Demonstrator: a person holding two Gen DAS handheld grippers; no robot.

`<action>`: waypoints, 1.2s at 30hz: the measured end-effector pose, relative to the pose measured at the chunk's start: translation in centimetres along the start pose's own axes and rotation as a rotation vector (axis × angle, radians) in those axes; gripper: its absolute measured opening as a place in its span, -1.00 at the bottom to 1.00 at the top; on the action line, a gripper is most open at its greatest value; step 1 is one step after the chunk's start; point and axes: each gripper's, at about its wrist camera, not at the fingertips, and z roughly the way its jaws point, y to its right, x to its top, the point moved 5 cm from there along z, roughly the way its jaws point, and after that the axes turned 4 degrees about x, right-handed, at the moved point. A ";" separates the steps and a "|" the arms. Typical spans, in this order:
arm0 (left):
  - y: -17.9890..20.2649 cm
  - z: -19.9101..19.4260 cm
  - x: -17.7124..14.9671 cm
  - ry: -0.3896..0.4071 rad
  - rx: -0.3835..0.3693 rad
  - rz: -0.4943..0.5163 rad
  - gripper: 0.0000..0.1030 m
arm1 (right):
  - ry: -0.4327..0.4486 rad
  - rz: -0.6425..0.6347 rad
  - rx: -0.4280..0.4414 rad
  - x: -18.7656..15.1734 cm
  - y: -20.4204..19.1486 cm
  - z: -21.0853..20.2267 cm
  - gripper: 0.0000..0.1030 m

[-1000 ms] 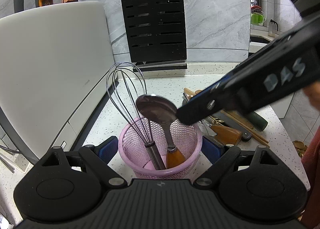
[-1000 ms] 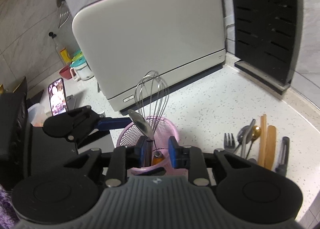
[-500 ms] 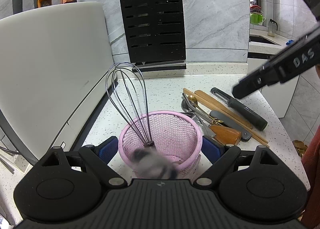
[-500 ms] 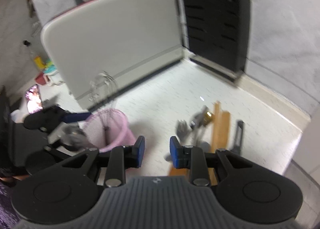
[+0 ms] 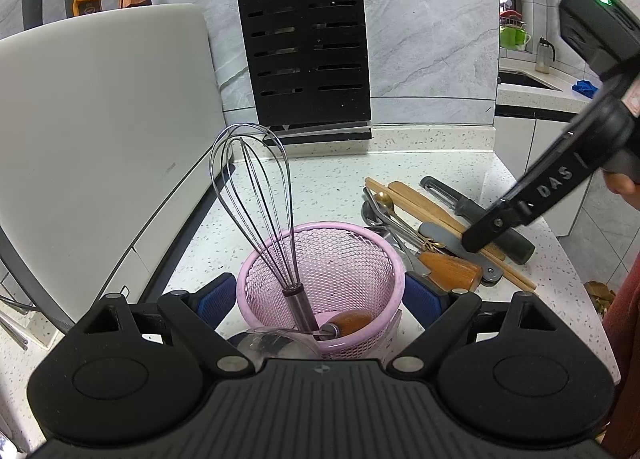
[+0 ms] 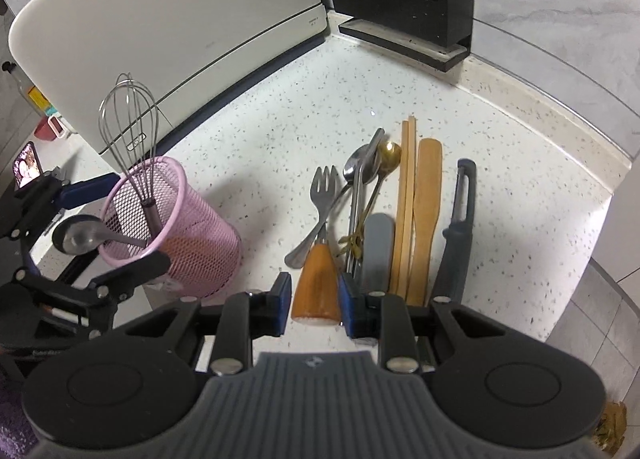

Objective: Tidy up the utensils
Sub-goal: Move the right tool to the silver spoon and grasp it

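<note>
My left gripper (image 5: 318,295) is shut on the pink mesh basket (image 5: 320,259), one blue pad on each side of it. A wire whisk (image 5: 256,195) stands in the basket. A wooden-handled spoon (image 6: 76,237) leans inside it, its bowl hanging over the near rim. To the right, my right gripper (image 6: 316,299) hovers open and tilted down over the utensil pile. The wooden handle of a fork (image 6: 316,279) shows between its pads, which do not visibly press on it. Beside the fork lie steel spoons (image 6: 358,167), a gold spoon (image 6: 390,153), chopsticks (image 6: 408,195), a wooden spatula (image 6: 428,211) and a peeler (image 6: 460,235).
A large white appliance (image 6: 168,19) stands along the left. A black knife block (image 5: 308,51) stands at the back wall. The counter ends just right of the peeler (image 5: 560,259). A phone (image 6: 26,165) sits at far left, and a person's sleeve (image 5: 624,339) shows at right.
My right gripper let go of the spoon over the basket, then swung right and down over the utensil pile. The spoon tipped, its bowl now over the near rim. The left gripper stayed put.
</note>
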 end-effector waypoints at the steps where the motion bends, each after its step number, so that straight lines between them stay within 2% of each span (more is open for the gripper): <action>1: 0.0 0.0 0.0 0.000 0.000 0.000 1.00 | -0.002 -0.001 -0.003 0.4 0.0 0.2 -0.55; 12: 0.2 -0.1 -0.1 0.000 0.001 0.000 1.00 | -0.040 0.033 -0.013 4.0 -0.2 3.2 -0.76; 20: 0.4 0.0 0.0 0.002 0.002 0.004 1.00 | -0.045 0.135 -0.052 6.0 1.5 5.6 -0.89; 27: 0.4 0.1 0.1 0.001 0.002 0.003 1.00 | -0.069 0.239 -0.048 6.7 2.8 7.1 -0.90; 36: 0.5 0.0 0.0 0.001 0.003 0.002 1.00 | -0.083 0.265 -0.066 6.9 3.1 8.0 -0.90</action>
